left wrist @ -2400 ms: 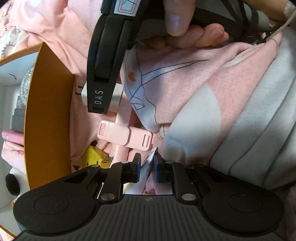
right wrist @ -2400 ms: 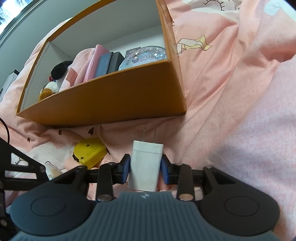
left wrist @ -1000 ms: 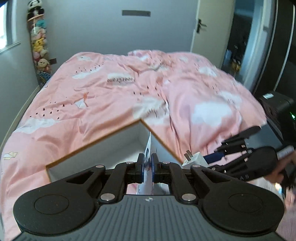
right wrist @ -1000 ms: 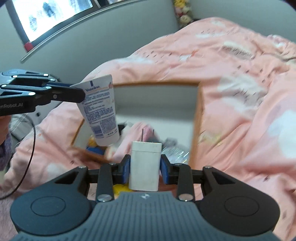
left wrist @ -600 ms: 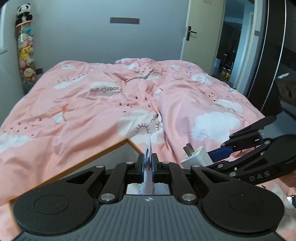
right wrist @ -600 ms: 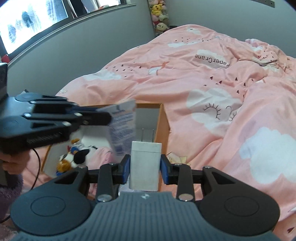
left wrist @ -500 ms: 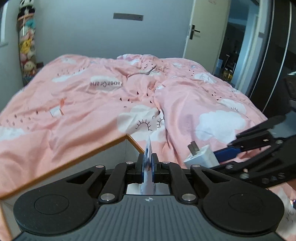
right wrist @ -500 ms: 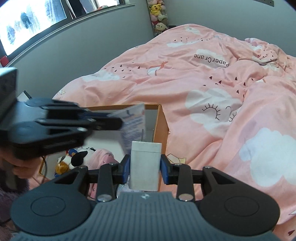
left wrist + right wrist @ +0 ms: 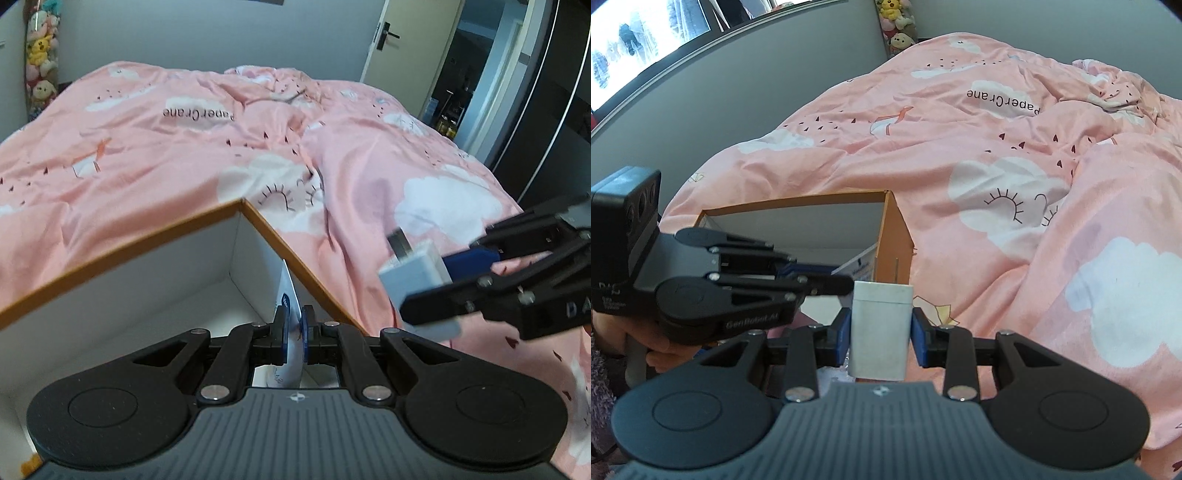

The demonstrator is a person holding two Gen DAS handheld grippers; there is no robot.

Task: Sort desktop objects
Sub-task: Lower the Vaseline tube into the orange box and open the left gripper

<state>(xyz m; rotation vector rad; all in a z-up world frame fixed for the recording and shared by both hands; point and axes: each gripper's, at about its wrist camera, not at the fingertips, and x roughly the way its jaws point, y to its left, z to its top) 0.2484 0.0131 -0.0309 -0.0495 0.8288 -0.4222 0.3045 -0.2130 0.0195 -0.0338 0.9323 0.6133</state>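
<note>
My left gripper (image 9: 293,328) is shut on a white cream tube (image 9: 287,295), held edge-on over the inside of the orange-rimmed cardboard box (image 9: 125,245). In the right wrist view the left gripper (image 9: 834,282) reaches over the box (image 9: 892,221) with the tube (image 9: 862,264) at its tip. My right gripper (image 9: 881,328) is shut on a white plug charger (image 9: 881,325), prongs pointing forward, just in front of the box's near right corner. The charger (image 9: 415,273) also shows in the left wrist view, right of the box.
The box stands on a bed with a pink cloud-print duvet (image 9: 184,147). Plush toys (image 9: 38,66) hang on the grey wall at far left. A door (image 9: 413,48) and dark wardrobe lie to the right. A window (image 9: 646,40) runs above the bed's left side.
Both grippers have lifted their objects off the duvet and carried them up over the box. In the last half second the left gripper has lowered the tube further inside the box walls.
</note>
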